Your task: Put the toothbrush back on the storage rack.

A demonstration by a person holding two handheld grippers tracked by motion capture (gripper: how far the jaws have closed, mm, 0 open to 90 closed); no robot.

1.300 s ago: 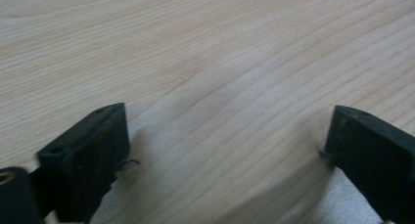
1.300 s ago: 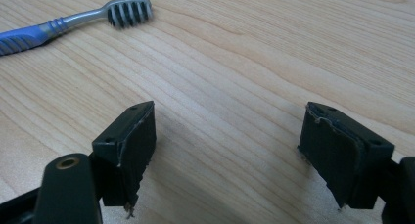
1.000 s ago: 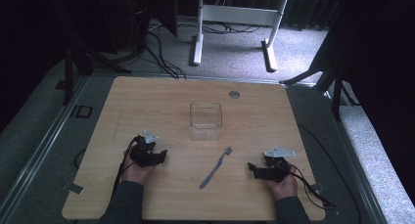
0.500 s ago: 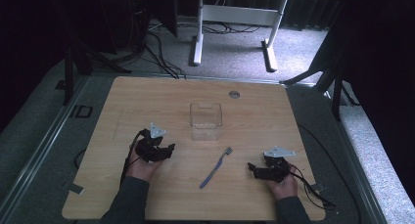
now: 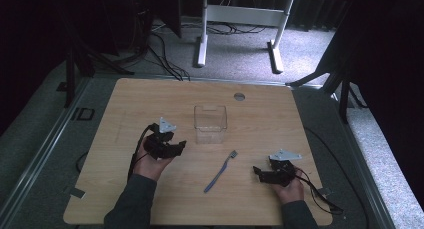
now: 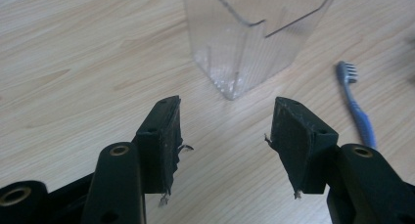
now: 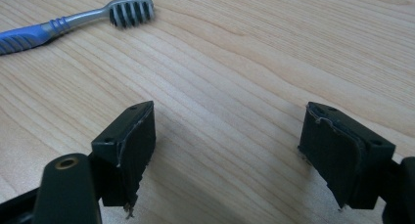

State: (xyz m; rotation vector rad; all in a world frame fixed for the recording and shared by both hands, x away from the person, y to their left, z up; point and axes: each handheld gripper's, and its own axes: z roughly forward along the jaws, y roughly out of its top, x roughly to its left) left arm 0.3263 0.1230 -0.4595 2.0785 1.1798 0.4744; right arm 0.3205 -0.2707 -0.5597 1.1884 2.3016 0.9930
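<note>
A clear plastic cup (image 5: 210, 123) stands upright near the middle of the wooden table (image 5: 150, 99). A blue toothbrush (image 5: 220, 170) lies flat in front of it, bristle head toward the cup. My left gripper (image 5: 179, 146) is open, left of the cup and aimed at it; in the left gripper view the cup (image 6: 254, 33) stands just beyond the spread jaws and the toothbrush (image 6: 356, 104) lies to its right. My right gripper (image 5: 256, 172) is open near the table's front right, empty. In the right gripper view the toothbrush (image 7: 73, 23) lies at upper left.
A small round grommet (image 5: 239, 96) is set into the table's far edge. A white desk frame (image 5: 240, 19) and cables lie on the floor beyond. Cables trail from the right gripper over the table's front right corner.
My left gripper has moved right and forward toward the cup. The right gripper, cup and toothbrush have stayed put.
</note>
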